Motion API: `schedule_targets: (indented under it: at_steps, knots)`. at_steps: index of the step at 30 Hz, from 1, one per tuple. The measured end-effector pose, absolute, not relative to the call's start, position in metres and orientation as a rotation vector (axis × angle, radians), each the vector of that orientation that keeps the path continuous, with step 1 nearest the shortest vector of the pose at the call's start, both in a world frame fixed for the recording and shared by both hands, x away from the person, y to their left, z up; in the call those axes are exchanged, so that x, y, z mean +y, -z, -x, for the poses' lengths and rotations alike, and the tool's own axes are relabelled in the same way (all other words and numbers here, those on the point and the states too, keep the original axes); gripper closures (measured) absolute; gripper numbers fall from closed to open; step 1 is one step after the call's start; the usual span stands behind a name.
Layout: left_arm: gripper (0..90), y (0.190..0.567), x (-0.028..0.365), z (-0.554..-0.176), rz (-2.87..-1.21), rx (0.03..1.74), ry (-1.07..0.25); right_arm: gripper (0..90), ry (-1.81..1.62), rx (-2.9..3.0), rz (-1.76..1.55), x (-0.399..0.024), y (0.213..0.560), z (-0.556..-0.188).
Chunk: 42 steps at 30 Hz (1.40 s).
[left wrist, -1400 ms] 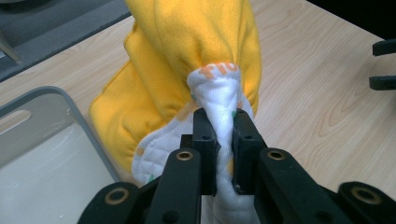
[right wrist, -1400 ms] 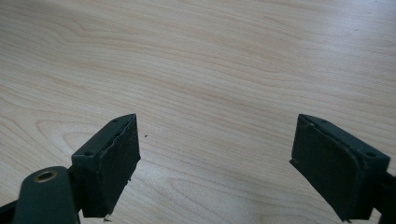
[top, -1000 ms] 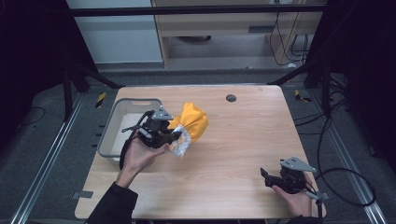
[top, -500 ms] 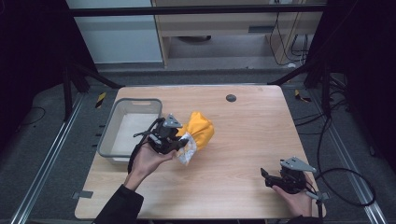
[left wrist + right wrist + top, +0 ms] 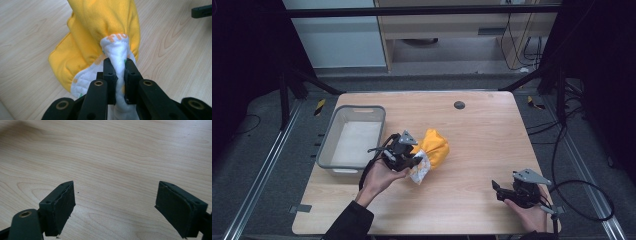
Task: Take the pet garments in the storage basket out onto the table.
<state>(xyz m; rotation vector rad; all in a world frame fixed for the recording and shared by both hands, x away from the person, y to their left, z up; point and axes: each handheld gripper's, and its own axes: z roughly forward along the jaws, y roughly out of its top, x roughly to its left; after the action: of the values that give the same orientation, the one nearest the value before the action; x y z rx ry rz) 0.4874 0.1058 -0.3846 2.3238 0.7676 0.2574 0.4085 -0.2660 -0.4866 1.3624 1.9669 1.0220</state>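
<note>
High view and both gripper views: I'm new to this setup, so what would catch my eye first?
The bright yellow cloth at the middle of the wooden table, its white printed edge pinched in the shut left gripper. Left of it stands a grey bin. Near the table's front right corner the right gripper rests with jaws wide open.

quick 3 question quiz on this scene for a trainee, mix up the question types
1. True or false: the left gripper is shut on the yellow and white cloth.
2. The right gripper is: A) open above the bare table, B) shut on the cloth, C) inside the grey bin.
3. Fill in: in the high view, the grey bin stands to the ____ of the cloth.

Key: 1 true; 2 A; 3 left
</note>
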Motion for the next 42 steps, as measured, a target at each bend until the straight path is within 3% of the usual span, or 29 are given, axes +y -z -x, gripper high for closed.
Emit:
schedule_targets:
  at_steps: [24,32,42]
  knots:
    - [79.3,0.431,0.086,-0.489,-2.396,0.742,-0.206,15.5,-1.026,1.968,-1.375,-0.267,0.487,-0.408]
    - [72.1,0.439,0.082,-0.488,-2.400,0.740,-0.193,15.5,-1.019,1.974,-1.365,-0.266,0.488,-0.409]
    - [53.9,0.442,0.087,-0.484,-2.392,0.744,-0.210,15.5,-1.021,1.978,-1.359,-0.266,0.488,-0.408]
